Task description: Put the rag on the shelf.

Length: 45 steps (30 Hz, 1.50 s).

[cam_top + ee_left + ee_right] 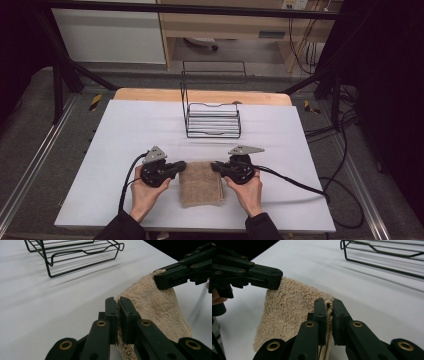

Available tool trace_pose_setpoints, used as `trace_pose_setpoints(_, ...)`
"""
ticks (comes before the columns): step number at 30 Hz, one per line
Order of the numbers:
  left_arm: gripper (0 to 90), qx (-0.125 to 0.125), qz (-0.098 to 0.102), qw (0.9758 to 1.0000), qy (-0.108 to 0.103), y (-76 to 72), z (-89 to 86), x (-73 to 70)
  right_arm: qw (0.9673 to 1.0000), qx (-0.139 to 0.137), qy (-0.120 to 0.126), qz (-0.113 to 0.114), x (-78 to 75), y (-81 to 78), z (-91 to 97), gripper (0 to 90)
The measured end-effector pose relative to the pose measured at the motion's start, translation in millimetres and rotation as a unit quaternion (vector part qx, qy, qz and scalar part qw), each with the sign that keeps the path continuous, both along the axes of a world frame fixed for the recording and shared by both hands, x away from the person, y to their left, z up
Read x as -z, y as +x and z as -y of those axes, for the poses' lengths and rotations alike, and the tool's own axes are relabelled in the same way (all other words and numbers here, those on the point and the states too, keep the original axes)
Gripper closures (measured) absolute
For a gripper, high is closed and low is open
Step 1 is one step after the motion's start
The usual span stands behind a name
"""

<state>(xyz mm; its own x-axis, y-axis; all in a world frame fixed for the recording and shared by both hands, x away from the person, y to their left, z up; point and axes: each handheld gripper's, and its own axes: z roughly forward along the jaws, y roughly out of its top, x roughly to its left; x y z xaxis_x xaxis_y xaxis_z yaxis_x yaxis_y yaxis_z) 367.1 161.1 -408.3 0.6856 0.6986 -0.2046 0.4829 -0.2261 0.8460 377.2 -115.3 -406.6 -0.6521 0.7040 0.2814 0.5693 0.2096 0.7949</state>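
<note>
A folded tan towel (201, 184) lies near the front of the white table (125, 140). My left gripper (183, 165) is shut on the towel's far left corner, and my right gripper (214, 165) is shut on its far right corner. In the left gripper view the black jaws pinch the towel (155, 302) edge at my left gripper (119, 302), with the right gripper (160, 281) clamped on the far corner. The right gripper view mirrors this: the towel (289, 307) is nipped at my right gripper (329, 303), while the left gripper (277, 280) holds the other corner. The gripped edge is raised off the table.
A black wire rack (212, 119) stands on the table beyond the towel, with a tall wire back. It shows at the top of both gripper views as the rack (75, 255) and the rack (387, 255). Cables trail from each gripper across the table.
</note>
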Motion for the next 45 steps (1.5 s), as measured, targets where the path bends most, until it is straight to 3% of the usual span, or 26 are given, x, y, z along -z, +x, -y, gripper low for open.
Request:
trace_pose_setpoints(22,85.8,0.007,0.040,0.9992,-0.005,-5.2,5.4,-29.5,0.9983,0.009,0.019,0.053,-27.7,-9.7,8.3,84.3)
trace_pose_setpoints(29,85.7,0.006,0.060,0.9981,-0.009,-1.7,11.2,-44.6,0.9959,0.016,0.017,0.087,-41.6,-11.6,12.1,84.3)
trace_pose_setpoints(45,85.7,0.007,0.084,0.9964,-0.012,8.7,18.0,-62.6,0.9917,0.028,0.020,0.124,-59.7,-10.0,18.2,84.2)
